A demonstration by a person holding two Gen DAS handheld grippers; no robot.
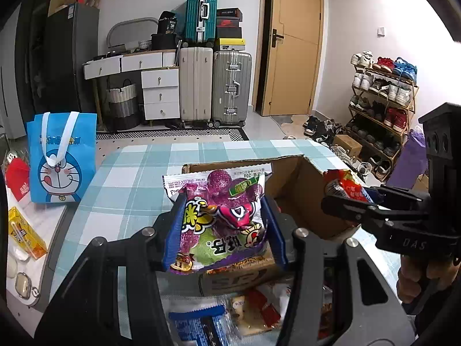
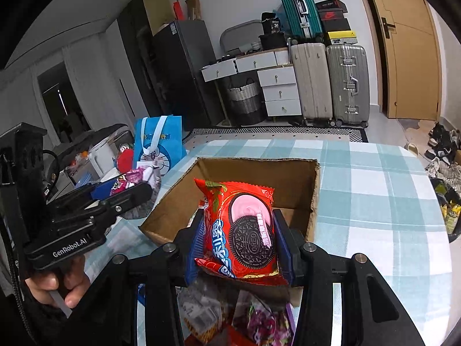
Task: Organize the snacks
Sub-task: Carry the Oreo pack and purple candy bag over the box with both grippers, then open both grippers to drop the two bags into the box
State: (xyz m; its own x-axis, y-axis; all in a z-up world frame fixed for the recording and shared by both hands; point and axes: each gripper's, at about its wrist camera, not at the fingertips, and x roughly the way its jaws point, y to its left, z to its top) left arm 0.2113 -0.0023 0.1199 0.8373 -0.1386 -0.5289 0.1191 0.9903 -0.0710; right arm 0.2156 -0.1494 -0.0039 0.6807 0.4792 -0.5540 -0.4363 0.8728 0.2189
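Note:
My left gripper (image 1: 223,225) is shut on a purple grape candy packet (image 1: 222,213), held above the near left edge of an open cardboard box (image 1: 299,190). My right gripper (image 2: 237,236) is shut on a red Oreo packet (image 2: 242,230), held over the box (image 2: 259,176) near its front wall. Each gripper shows in the other's view: the right one (image 1: 345,199) with its red packet at the right, the left one (image 2: 124,187) with the purple packet at the left. Several loose snack packets (image 1: 230,311) lie on the table below both grippers.
The checked tablecloth (image 2: 374,201) covers the table around the box. A blue cartoon tote bag (image 1: 62,155) stands to the left beside a yellow box (image 1: 26,230). Suitcases, drawers, a door and a shoe rack (image 1: 383,109) line the room behind.

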